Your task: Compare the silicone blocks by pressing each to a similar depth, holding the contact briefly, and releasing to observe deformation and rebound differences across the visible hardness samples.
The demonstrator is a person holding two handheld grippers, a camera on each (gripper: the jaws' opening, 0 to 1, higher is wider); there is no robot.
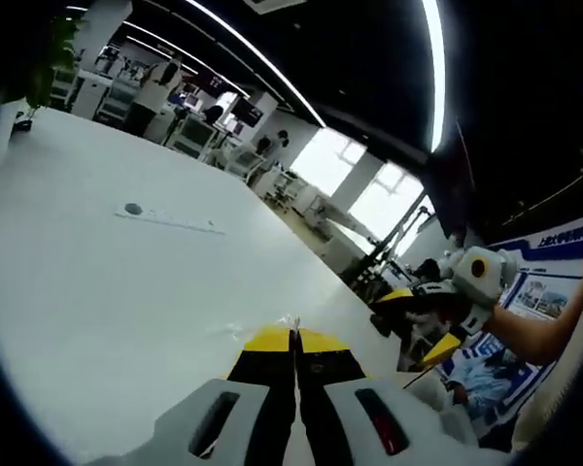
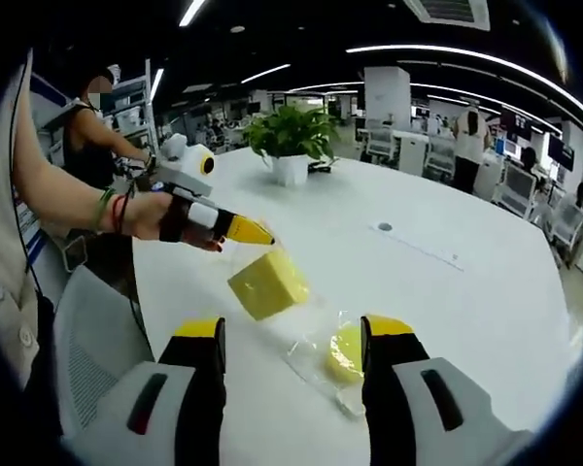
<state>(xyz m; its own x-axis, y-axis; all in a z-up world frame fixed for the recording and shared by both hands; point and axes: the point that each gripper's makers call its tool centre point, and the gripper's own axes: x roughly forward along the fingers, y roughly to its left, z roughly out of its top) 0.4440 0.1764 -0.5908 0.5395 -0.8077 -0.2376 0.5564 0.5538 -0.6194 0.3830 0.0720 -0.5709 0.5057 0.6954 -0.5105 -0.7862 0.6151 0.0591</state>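
A pale yellow silicone block [image 2: 268, 283], square-faced with soft edges, hangs tilted in a clear plastic bag above the white table [image 2: 447, 291], well in from its edges, its upper corner just below the yellow tips of the left gripper [image 2: 254, 233], which hold the bag's top. A second yellow block [image 2: 345, 351], rounder in outline, lies flat on the table in its own crumpled clear bag, just beside the first and nearer the table's near edge.
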